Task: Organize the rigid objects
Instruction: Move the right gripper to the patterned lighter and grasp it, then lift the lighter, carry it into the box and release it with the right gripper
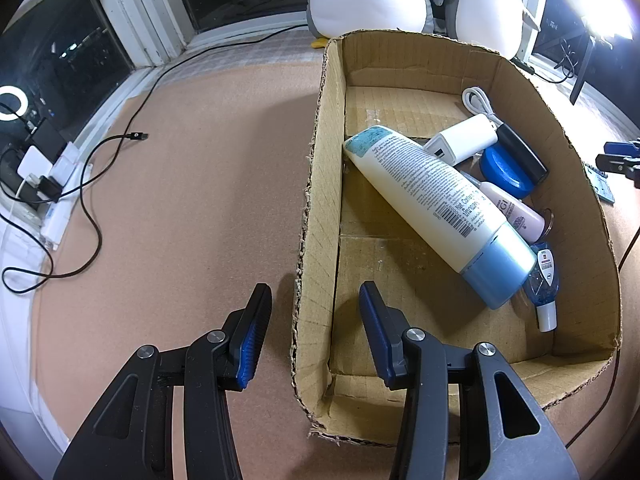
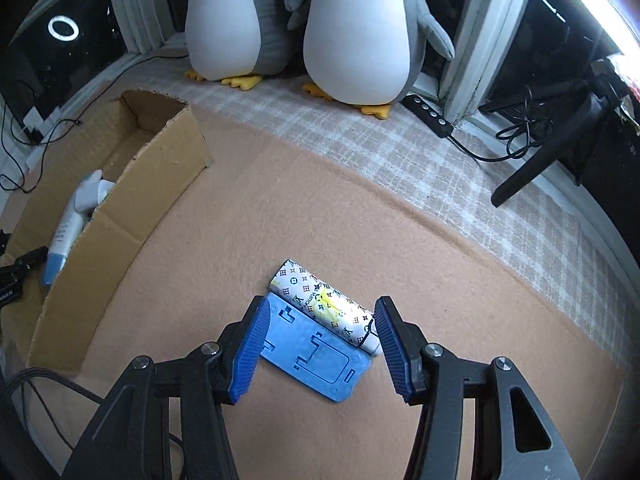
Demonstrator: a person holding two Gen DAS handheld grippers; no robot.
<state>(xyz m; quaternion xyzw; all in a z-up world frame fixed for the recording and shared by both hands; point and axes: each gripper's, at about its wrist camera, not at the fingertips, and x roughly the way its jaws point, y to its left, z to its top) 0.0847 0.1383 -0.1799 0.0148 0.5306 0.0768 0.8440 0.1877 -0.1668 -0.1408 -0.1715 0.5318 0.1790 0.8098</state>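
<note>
The right claw (image 2: 316,344), jaws apart, straddles the flat blue plastic stand (image 2: 314,354) lying on the tan felt surface (image 2: 224,248) against a monogram-patterned tube (image 2: 320,300); sink lower and pinch only the stand's long edges.

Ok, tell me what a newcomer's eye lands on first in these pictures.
First, the two plush penguins sitting on the checked cloth by the window, behind everything else. Next, the cardboard box on the tan mat, where a large white bottle with a blue cap lies slanted over smaller items. Then the blue plastic stand and patterned lighter, side by side between the right gripper fingers.
</note>
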